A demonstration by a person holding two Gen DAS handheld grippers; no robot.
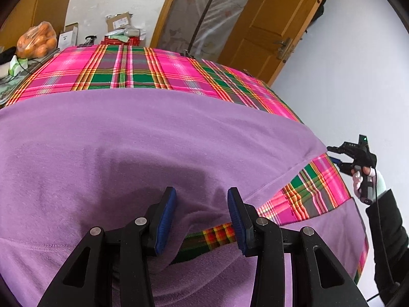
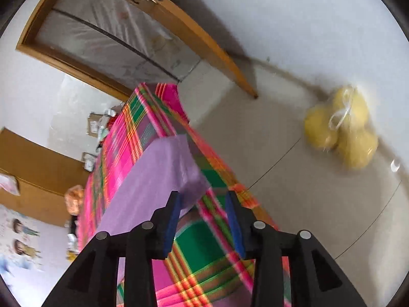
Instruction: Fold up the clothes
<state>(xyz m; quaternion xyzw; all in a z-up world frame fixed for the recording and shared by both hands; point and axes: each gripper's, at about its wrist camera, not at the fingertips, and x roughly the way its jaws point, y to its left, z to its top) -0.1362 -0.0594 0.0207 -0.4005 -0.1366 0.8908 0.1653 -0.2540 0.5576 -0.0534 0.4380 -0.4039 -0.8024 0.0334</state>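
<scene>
We find the purple fleece garment point(image 1: 153, 138) spread across the plaid tablecloth point(image 1: 143, 69), one corner reaching the right table edge and a fold or sleeve lying near the front. The left gripper point(image 1: 202, 220) hovers low over the near hem, blue pads apart, gripping nothing. The right gripper point(image 2: 203, 220) hangs off the table's end, pads apart and empty; its view is blurred. We judge a clean fold needs both claws to pinch single layers at matching edges, lift evenly and keep the tablecloth out of the bite.
</scene>
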